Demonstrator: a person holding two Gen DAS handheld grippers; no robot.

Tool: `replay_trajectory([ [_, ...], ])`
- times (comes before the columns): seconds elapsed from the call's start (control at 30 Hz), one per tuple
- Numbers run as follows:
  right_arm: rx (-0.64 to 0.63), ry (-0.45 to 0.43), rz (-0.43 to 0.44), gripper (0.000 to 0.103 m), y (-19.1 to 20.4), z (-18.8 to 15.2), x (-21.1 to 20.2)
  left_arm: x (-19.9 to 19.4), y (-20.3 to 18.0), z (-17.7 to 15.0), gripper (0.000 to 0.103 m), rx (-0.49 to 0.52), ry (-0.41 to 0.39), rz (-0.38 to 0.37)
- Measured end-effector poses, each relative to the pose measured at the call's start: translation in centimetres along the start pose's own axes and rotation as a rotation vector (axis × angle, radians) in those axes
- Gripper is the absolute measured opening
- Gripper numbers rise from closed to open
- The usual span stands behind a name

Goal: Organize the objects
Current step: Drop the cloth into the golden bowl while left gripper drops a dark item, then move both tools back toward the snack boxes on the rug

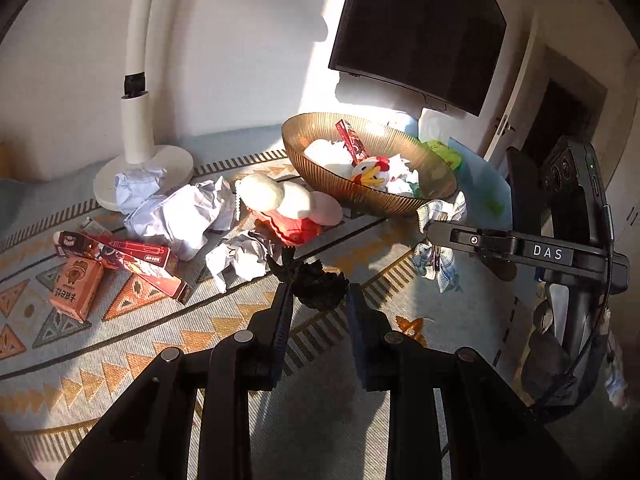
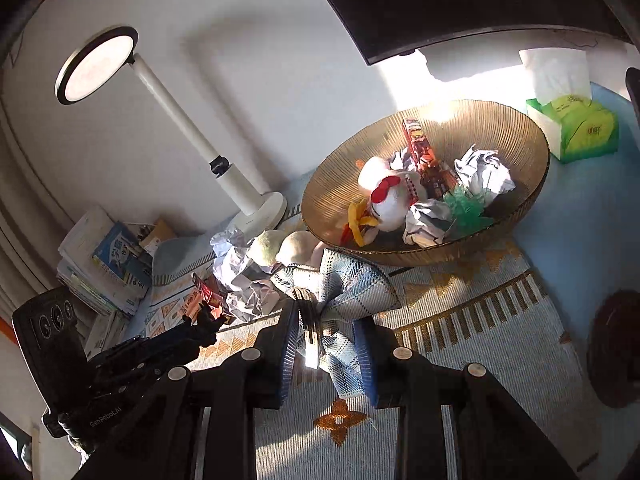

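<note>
My left gripper is shut on a dark, spiky pine-cone-like piece, held above the patterned mat. In the right wrist view my right gripper is shut on a blue-and-white plaid bow with a metal clip. The bow also hangs from the right gripper in the left wrist view, just in front of the amber ribbed bowl. That bowl holds a chicken plush, a red packet, crumpled paper and a green piece. The left gripper shows low on the left there.
On the mat lie crumpled papers, a white-and-red plush, red boxes and an orange carton. A white desk lamp stands behind them. A green tissue box, stacked books and a wall monitor surround the area.
</note>
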State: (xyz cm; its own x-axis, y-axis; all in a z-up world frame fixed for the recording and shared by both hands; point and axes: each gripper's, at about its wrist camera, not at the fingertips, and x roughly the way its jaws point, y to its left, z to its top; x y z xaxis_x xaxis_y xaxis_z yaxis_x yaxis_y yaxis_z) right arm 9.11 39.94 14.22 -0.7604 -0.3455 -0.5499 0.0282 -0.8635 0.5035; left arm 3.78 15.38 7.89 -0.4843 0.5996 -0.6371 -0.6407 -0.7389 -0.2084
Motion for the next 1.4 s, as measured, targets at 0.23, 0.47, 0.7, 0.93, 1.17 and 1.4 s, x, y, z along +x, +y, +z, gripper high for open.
replay_trajectory([
  [0.23, -0.026, -0.209, -0.129, 0.027, 0.7, 6.8, -5.8, 1.1, -4.9, 6.8, 0.024, 0.093, -0.103, -0.052],
  [0.47, -0.091, -0.254, -0.449, 0.027, 1.1, 10.9, -3.6, 6.6, -7.2, 12.7, 0.024, 0.071, -0.124, -0.055],
  [0.7, -0.089, -0.158, -0.412, 0.047, -0.5, 11.7, 1.6, 10.7, -6.4, 14.6, 0.028, 0.020, -0.110, -0.048],
  [0.93, -0.085, -0.160, -0.389, 0.066, -1.3, 10.0, 1.1, 11.0, -3.3, 13.8, 0.065, -0.096, -0.066, -0.076],
  [1.17, -0.163, -0.108, -0.268, 0.067, 3.8, 6.2, 0.8, 5.5, -1.5, 9.8, 0.065, -0.116, -0.086, -0.021],
  [1.4, -0.301, -0.023, -0.163, 0.079, 10.0, 0.4, 3.7, -2.8, 2.7, 3.1, 0.077, -0.225, -0.140, 0.101],
])
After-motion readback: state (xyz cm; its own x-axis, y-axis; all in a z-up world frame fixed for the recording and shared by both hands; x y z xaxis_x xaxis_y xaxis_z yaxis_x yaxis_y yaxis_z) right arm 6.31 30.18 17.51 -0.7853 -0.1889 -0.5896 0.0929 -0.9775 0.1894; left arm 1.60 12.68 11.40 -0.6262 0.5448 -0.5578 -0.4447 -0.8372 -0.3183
